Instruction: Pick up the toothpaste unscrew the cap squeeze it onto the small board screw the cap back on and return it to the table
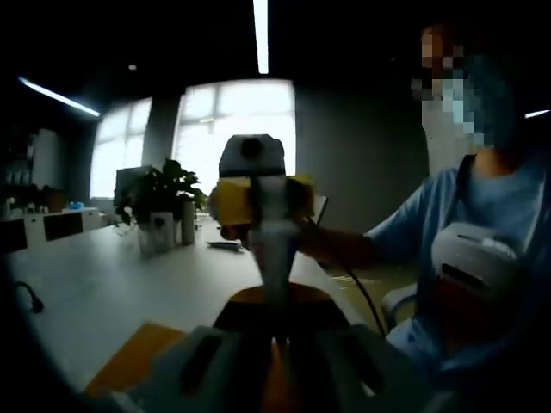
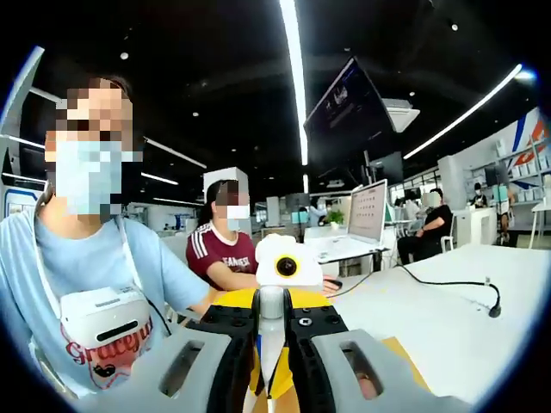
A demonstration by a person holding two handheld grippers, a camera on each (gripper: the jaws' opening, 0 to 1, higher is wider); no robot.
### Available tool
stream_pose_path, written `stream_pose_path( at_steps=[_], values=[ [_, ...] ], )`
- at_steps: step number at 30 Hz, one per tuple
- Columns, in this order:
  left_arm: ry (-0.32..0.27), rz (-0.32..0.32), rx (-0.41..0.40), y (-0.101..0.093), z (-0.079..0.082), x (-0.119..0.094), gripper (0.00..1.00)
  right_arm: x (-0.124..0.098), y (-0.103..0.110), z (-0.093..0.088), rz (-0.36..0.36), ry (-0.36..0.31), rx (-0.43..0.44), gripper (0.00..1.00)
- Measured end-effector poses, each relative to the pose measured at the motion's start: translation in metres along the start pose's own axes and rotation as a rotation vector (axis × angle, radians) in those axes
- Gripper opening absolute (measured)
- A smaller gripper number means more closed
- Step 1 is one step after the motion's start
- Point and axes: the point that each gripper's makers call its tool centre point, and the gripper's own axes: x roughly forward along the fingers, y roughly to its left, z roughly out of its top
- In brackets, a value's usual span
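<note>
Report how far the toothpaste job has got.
Done: toothpaste is off the table, held between left gripper and right gripper. In hand: the cap, hidden in the right jaws; unscrewing or re-screwing, cannot tell. Left: returning it to the table.

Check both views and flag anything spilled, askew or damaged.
Nothing stands out. The toothpaste tube is held up between the two claws, left claw and right claw both shut on it, above the yellow board on the white table. No spill shows.
</note>
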Motion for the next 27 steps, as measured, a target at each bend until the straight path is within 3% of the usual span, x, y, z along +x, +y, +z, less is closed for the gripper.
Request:
stream_pose_path(
  at_steps=[6, 11, 14, 16, 18, 21, 23, 25, 27],
  values=[
    [0.012, -0.006, 0.003, -0.005, 0.000, 0.000, 0.03, 0.000, 0.005, 0.002, 0.049, -0.032, -0.017, 0.10],
    [-0.013, 0.027, 0.040, -0.005, 0.008, -0.001, 0.03, 0.001, 0.005, 0.011, 0.016, -0.054, -0.009, 0.11],
    [-0.025, 0.073, 0.043, 0.004, 0.012, -0.003, 0.03, -0.004, -0.005, 0.021, -0.085, -0.094, -0.008, 0.23],
    [-0.030, 0.109, 0.025, 0.011, 0.011, -0.005, 0.03, -0.012, -0.018, 0.024, -0.228, -0.112, 0.013, 0.37],
    [-0.005, 0.152, 0.030, 0.019, 0.006, -0.008, 0.03, -0.018, -0.023, 0.023, -0.358, -0.099, -0.062, 0.46],
    [0.002, 0.181, 0.032, 0.024, 0.004, -0.010, 0.03, -0.021, -0.018, 0.022, -0.507, -0.096, -0.141, 0.44],
    [-0.006, 0.197, 0.036, 0.027, 0.006, -0.011, 0.03, -0.022, -0.018, 0.019, -0.627, -0.086, -0.181, 0.36],
    [-0.003, 0.206, 0.041, 0.028, 0.006, -0.010, 0.03, -0.016, -0.015, 0.015, -0.700, -0.056, -0.265, 0.28],
    [0.017, 0.227, 0.067, 0.029, 0.005, -0.009, 0.03, -0.014, -0.019, 0.012, -0.786, -0.038, -0.268, 0.28]
  ],
)
